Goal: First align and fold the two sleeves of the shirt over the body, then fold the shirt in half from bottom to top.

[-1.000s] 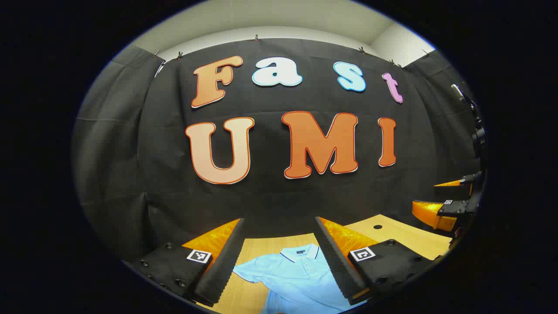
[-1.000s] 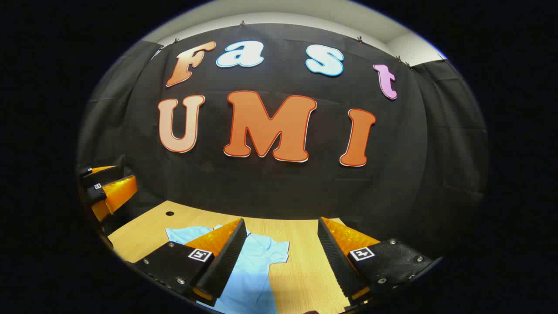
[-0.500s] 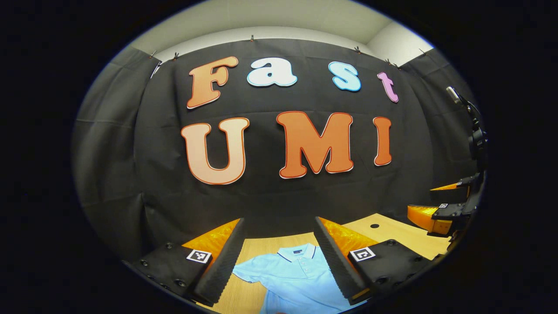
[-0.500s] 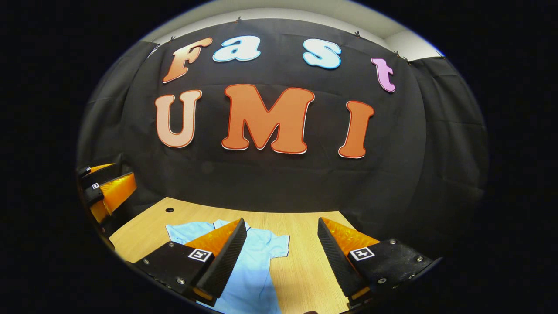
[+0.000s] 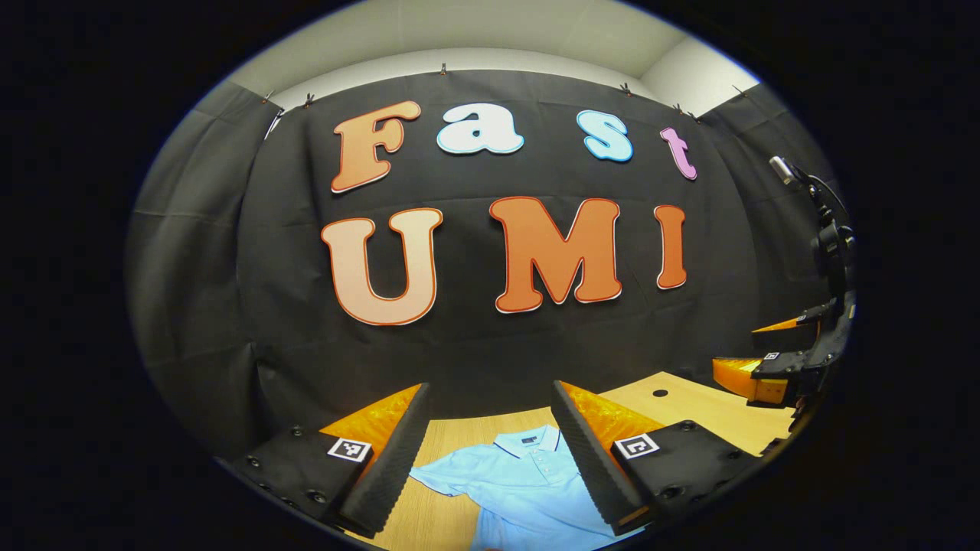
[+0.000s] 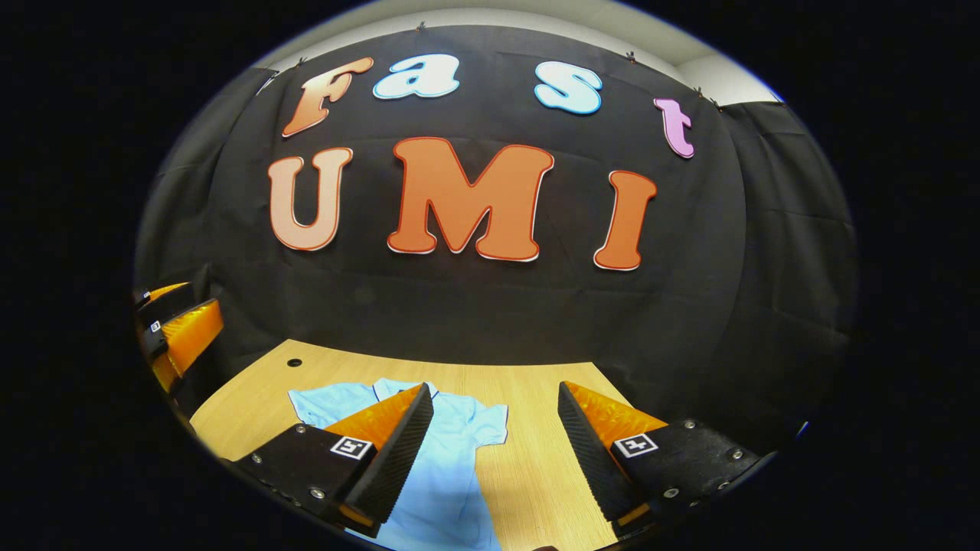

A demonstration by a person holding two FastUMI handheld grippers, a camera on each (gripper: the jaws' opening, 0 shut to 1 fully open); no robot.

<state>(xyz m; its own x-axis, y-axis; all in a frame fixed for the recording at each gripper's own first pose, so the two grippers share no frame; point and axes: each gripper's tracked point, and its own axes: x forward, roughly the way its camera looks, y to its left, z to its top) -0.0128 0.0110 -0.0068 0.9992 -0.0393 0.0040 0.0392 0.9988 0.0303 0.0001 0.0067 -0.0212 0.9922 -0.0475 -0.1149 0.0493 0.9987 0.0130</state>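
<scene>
both hand-held grippers tip slightly downward over the shirt

since a second ago the right gripper view has dipped, so more of the pale wooden worktop [image 6: 536,398] shows beyond the fingers, and in the left gripper view the right hand-held gripper [image 5: 766,360] sits a little lower at the far right edge.

left hand-held gripper [image 5: 490,428] hovers with its jaws spread wide and nothing between them; the light blue short-sleeved polo shirt [image 5: 521,490] lies flat on the worktop below, collar toward the booth wall, one sleeve spread out to the left.

in the right gripper view the right hand-held gripper [image 6: 494,428] is likewise wide apart and empty, above the shirt's other sleeve [image 6: 482,421], which lies unfolded on the wood. the left hand-held gripper appears at the far left edge, well apart. a small round hole [image 6: 294,362] marks the worktop near it.
</scene>
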